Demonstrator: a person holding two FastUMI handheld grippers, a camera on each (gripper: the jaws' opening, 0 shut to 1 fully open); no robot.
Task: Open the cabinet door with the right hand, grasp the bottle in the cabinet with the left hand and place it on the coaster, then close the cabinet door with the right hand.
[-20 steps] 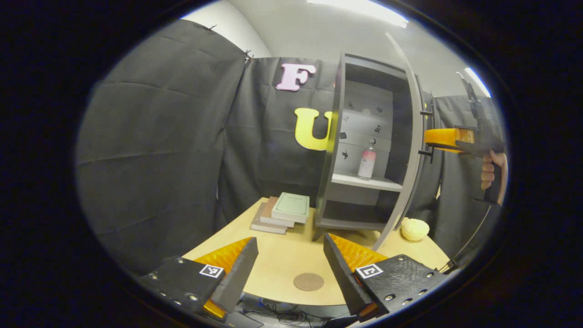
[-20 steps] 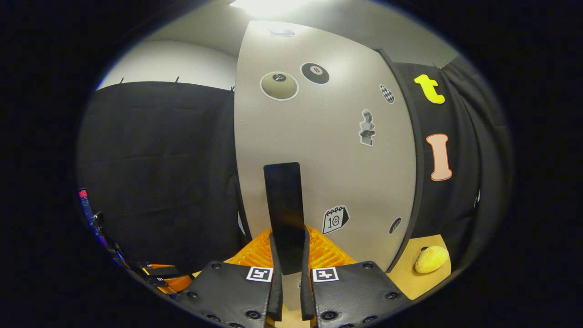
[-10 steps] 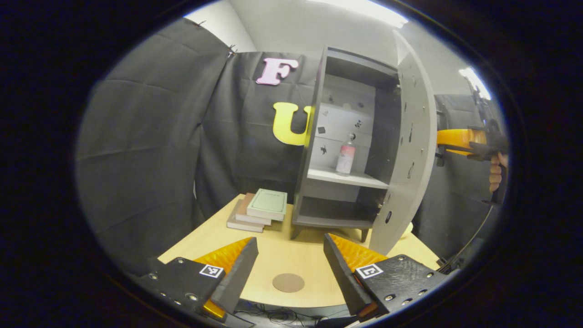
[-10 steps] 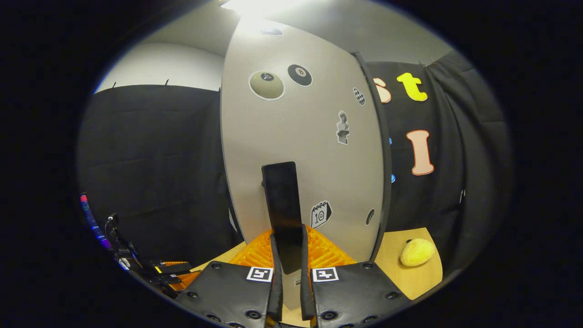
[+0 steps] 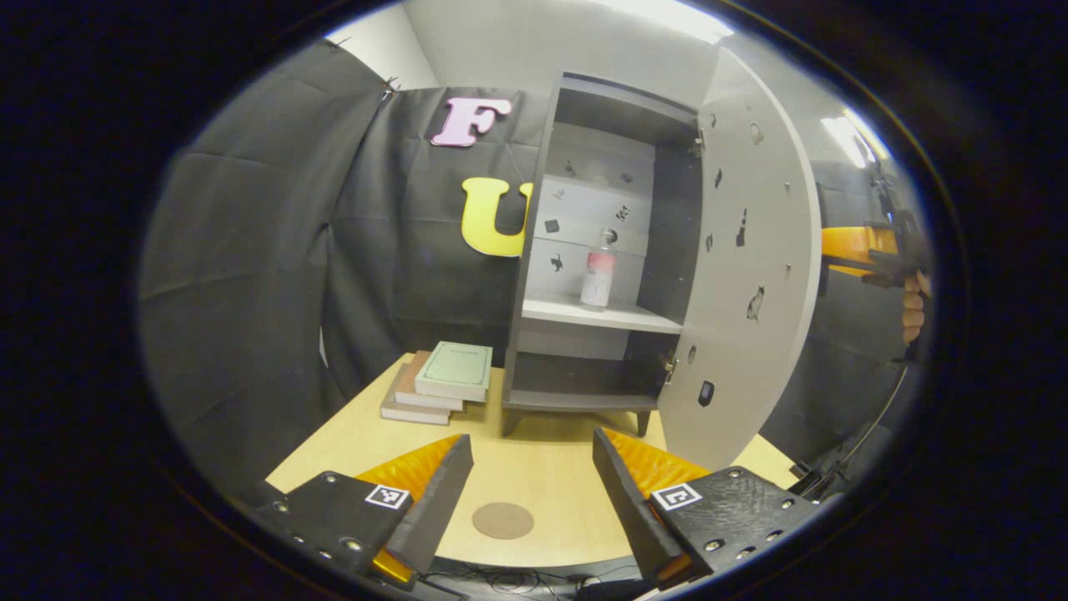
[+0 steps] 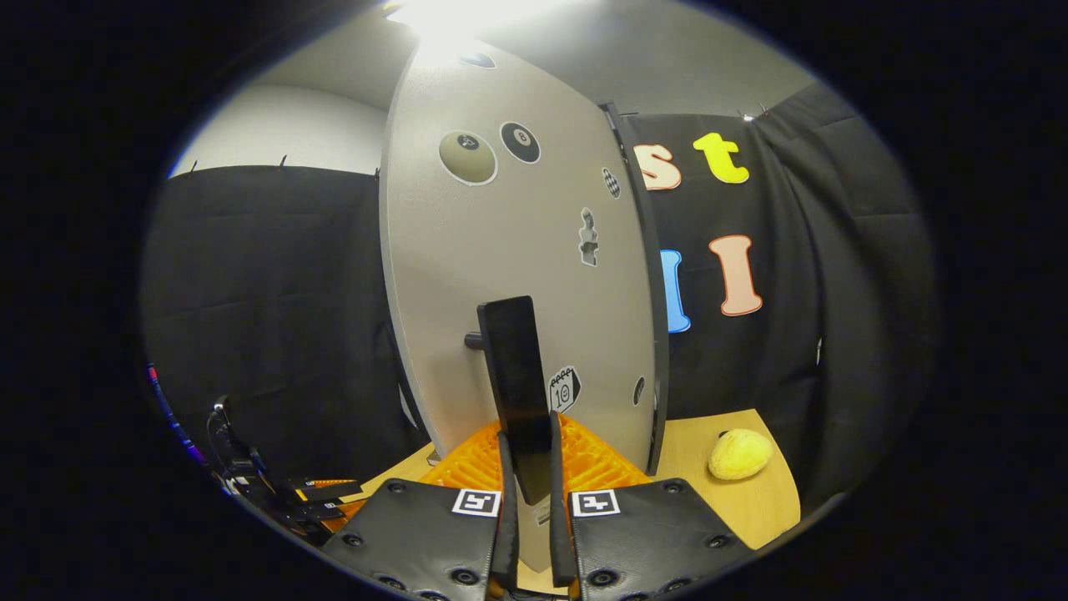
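Cabinet door (image 5: 755,250) swung wider than 0.5 s ago; right gripper (image 6: 528,492) clamped on the door handle (image 6: 516,392), left gripper (image 5: 530,492) idle with fingers spread.

In the left gripper view the door now shows its inner face and the cabinet (image 5: 605,242) interior is fully exposed; earlier the door was closer to edge-on. The bottle (image 5: 597,269) stands upright on the middle shelf, well apart from the left gripper, which holds nothing. The coaster (image 5: 502,520) lies on the table (image 5: 551,492) near edge, between the left gripper's fingers as seen, nothing on it. Stack of books (image 5: 438,382) sits left of the cabinet. In the right gripper view both fingers press the dark handle bar; the door's outer face with stickers has turned further left, and a yellow lumpy object (image 6: 739,453) rests on the table at far right. The hand (image 5: 913,305) holding the right gripper shows at right in the left gripper view.
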